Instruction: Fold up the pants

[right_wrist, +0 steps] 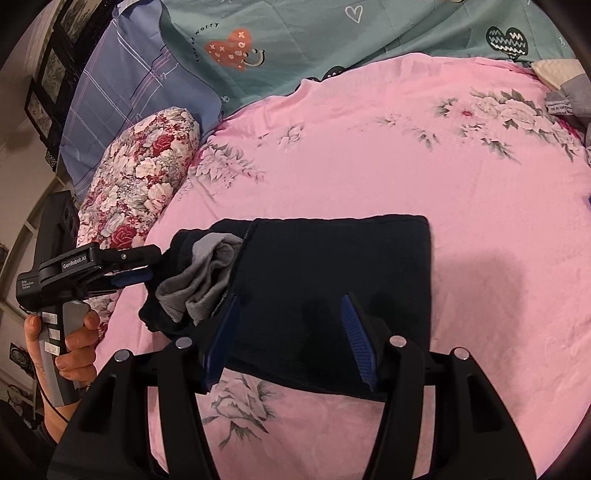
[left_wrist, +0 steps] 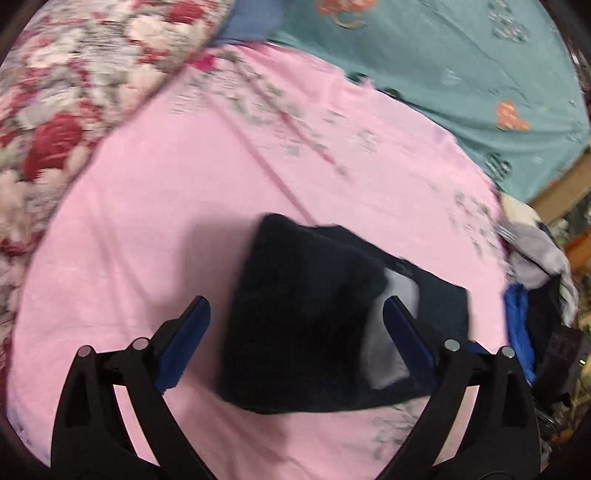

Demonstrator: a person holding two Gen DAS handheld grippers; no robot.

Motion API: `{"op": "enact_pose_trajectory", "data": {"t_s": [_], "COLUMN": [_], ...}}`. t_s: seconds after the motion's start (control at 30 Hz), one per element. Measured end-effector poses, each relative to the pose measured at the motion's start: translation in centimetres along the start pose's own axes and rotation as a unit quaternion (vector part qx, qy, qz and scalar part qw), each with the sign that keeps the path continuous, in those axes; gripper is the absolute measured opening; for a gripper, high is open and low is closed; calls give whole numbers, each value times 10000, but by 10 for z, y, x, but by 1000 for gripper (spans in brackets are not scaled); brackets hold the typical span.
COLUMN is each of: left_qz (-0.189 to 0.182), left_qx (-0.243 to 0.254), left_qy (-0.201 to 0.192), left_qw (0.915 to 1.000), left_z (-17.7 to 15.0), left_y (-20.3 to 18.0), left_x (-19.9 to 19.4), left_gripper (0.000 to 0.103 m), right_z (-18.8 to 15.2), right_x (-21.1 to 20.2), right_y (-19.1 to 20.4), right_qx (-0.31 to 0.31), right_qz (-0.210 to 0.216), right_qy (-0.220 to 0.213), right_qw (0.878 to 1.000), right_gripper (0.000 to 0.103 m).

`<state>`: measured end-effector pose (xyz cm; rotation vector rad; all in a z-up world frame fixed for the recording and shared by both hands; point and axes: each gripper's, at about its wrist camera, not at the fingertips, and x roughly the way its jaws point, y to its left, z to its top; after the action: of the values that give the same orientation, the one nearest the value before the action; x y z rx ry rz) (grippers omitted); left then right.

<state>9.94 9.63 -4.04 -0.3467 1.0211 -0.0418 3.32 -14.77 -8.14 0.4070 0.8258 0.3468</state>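
Two grippers hang over the pink floral bedsheet (right_wrist: 424, 177). Dark folded pants (right_wrist: 332, 295) lie on it at the centre, with a grey lining (right_wrist: 207, 280) showing at their 9 o'clock end. Left gripper (left_wrist: 295, 339) has its jaws wide apart above the pants, pressing nothing. Right gripper (right_wrist: 290, 339) has its jaws apart too, nothing clamped. At 10 o'clock lies a red floral pillow (right_wrist: 136, 181), and a hand (right_wrist: 70, 347) holds the left gripper's handle.

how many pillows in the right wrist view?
2. A red floral pillow lies at the left edge of the pink sheet; a blue plaid pillow sits behind it, beside the teal heart-print blanket. More may be out of frame.
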Motion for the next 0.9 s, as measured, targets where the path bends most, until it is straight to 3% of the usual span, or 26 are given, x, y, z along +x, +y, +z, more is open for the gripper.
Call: {"op": "enact_pose_trajectory", "data": {"t_s": [0.07,0.13,0.2,0.33,0.7,0.9], "left_qz": [287,379,462,338,84,-77], "left_qx": [-86,-162,-110,33,79,73], "left_qy": [30,229,359,452,430,418], "left_qw": [9995,9989,9982,9984,9990,9991], "left_z": [-4,-13,-22,-38,-42,-44], "left_y": [11,21,22,21,27,33], "left_x": [7,20,31,43,43,39], "left_gripper": [96,96,96,96,97,97], "right_z": [1,2,2,6,14,6], "right_x": [12,23,33,50,78,101], "right_y": [8,16,23,38,63,85], "right_qx": [33,92,138,239,479,141], "right_qz": [300,541,673,960,899,498], "right_qy": [185,353,482,755,1138,1466], "right_qw": [9994,9979,9965,9922,9883,9878], "right_gripper": [58,65,65,65,65,65]}}
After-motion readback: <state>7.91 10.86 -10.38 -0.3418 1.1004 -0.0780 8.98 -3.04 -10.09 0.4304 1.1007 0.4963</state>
